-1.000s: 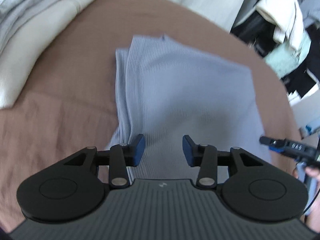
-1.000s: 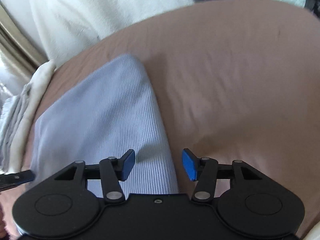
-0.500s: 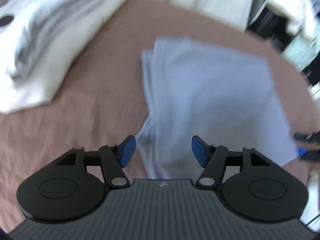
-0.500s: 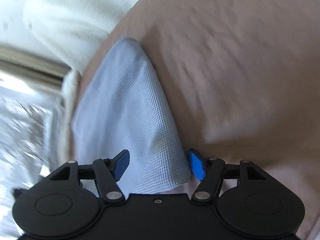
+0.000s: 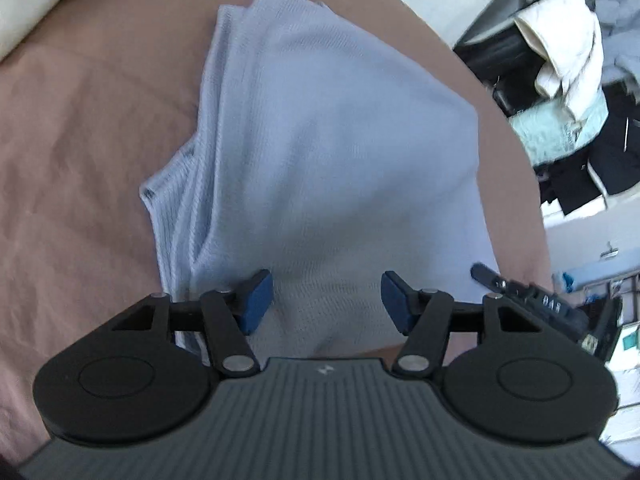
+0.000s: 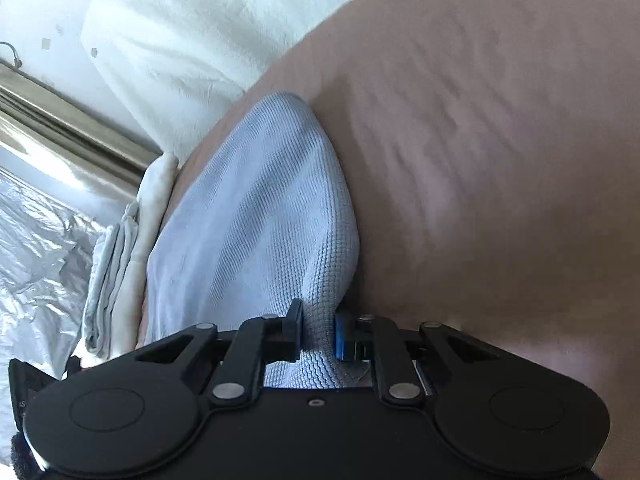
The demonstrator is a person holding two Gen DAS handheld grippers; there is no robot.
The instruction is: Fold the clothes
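Note:
A folded pale blue ribbed garment [image 5: 332, 152] lies flat on the brown bed cover [image 5: 80, 140], with layered edges along its left side. My left gripper [image 5: 326, 300] hovers over its near edge, jaws apart, cloth under them but not pinched. A black finger of my right gripper [image 5: 520, 288] shows at the garment's near right corner. In the right wrist view my right gripper [image 6: 319, 332] is closing its jaws, and the pads pinch a bunched ridge of the blue garment [image 6: 256, 208] at that corner.
White bedding [image 6: 180, 32] lies beyond the garment, and cream bedding [image 5: 32, 0] at the far left. A small stack of folded pale clothes [image 6: 116, 264] sits left of the garment. A heap of mixed clothes [image 5: 580, 80] lies off the bed to the right.
My right gripper came down over the garment's corner and closed on it, bunching the cloth. My left gripper spread its jaws wider and shifted toward the near edge.

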